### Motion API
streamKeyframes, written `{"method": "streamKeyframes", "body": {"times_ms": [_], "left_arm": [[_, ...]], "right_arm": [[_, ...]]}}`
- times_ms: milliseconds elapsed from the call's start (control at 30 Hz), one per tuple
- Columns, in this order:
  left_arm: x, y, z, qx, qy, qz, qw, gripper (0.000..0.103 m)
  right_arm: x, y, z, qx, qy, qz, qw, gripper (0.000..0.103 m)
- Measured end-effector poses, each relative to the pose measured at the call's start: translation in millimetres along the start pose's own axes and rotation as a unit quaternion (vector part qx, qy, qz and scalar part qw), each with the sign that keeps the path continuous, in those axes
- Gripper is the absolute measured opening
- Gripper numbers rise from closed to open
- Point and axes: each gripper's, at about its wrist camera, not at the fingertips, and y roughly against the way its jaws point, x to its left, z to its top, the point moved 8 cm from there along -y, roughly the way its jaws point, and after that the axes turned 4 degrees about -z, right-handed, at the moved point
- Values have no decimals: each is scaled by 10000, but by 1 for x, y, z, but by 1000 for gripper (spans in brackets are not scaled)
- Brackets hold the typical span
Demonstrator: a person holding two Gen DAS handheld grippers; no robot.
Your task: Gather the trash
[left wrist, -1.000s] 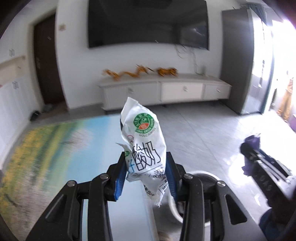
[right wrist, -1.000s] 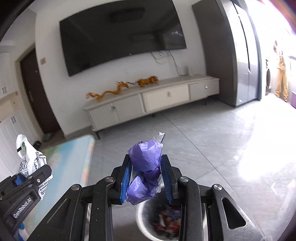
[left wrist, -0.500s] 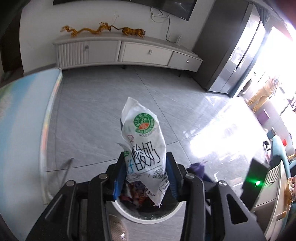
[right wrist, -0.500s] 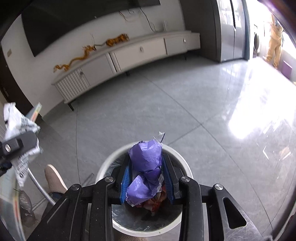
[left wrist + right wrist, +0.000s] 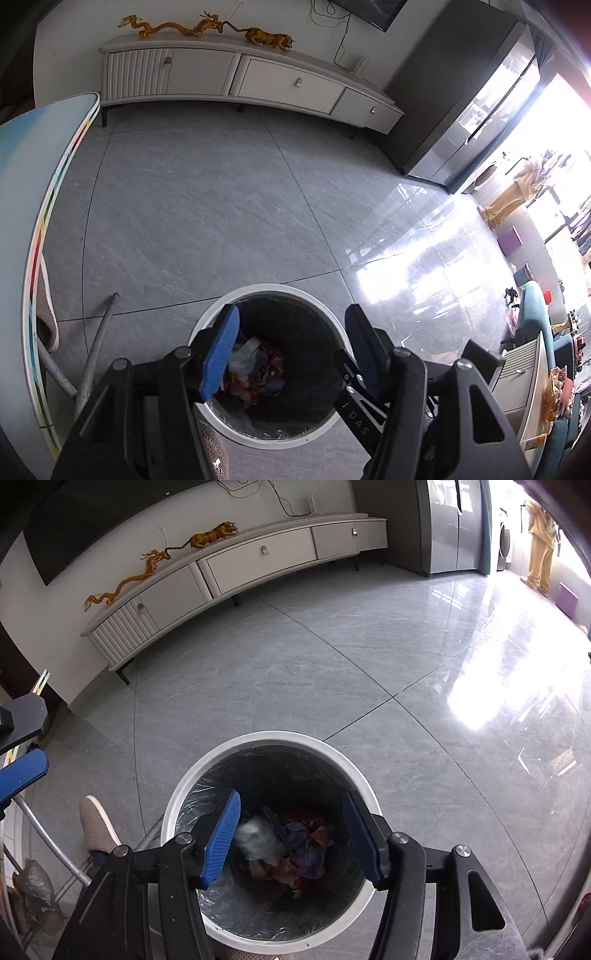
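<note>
A round white trash bin (image 5: 258, 291) with a dark liner stands on the grey floor, also in the right wrist view (image 5: 280, 738). My left gripper (image 5: 291, 332) is open and empty above it. My right gripper (image 5: 290, 818) is open and empty above it too. Inside the bin lie the white wrapper (image 5: 255, 836), the purple wrapper (image 5: 295, 830) and other colourful trash (image 5: 262, 373). The left gripper's blue pad (image 5: 22, 775) shows at the left edge of the right wrist view.
The table edge (image 5: 48, 206) with its metal legs (image 5: 96, 354) is at the left. A slippered foot (image 5: 96, 827) is beside the bin. A long white TV cabinet (image 5: 240, 77) lines the far wall. A dark tall cabinet (image 5: 454, 92) stands at the right.
Both grippers have opened over the bin. The white wrapper left the left gripper and the purple wrapper left the right one; both now lie in the bin.
</note>
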Motion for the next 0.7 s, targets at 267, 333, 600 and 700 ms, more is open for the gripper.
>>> {"method": "streamKeyframes", "body": {"times_ms": [267,333,600,700], "left_arm": [[7,37,6,-418,-114,341,9985,63],[13,59,11,-658,-127,471,9966,66],[46,160,22,-1699,-322,1290,9765,78],[68,205,16,-2016,-349,1663,9646,80]], "right_arm": [[9,28,7,-275,111,-89,9995,61],[17,41,9,-413,183,-82,9989,62],[68,106,23,-1097,509,32,9927,67],[97,138,25,-1391,753,188,9872,73]]}}
